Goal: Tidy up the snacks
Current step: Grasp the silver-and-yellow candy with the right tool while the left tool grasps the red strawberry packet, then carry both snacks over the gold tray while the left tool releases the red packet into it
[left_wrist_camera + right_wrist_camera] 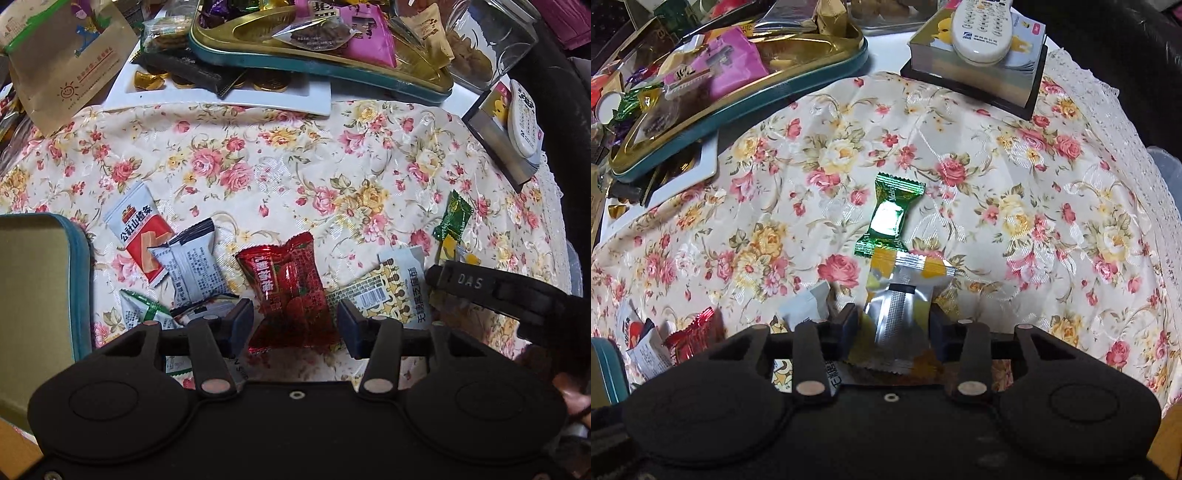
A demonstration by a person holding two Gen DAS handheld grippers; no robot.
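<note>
Snacks look light, crinkly and slippery: left tool (pixel 295 325) spread wide around red foil strawberry-candy packet (pixel 290 288), right tool (pixel 894 328) straddling yellow-and-silver foil sachet (pixel 903 306), grip unclear; pinch the padded middles.

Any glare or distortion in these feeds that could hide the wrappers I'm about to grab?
Left wrist view: light sheen on the red packet, print legible; fisheye bends the tablecloth. Right wrist view: strong glare whites out the green candy; the silver-yellow packet glints but stays readable.
</note>
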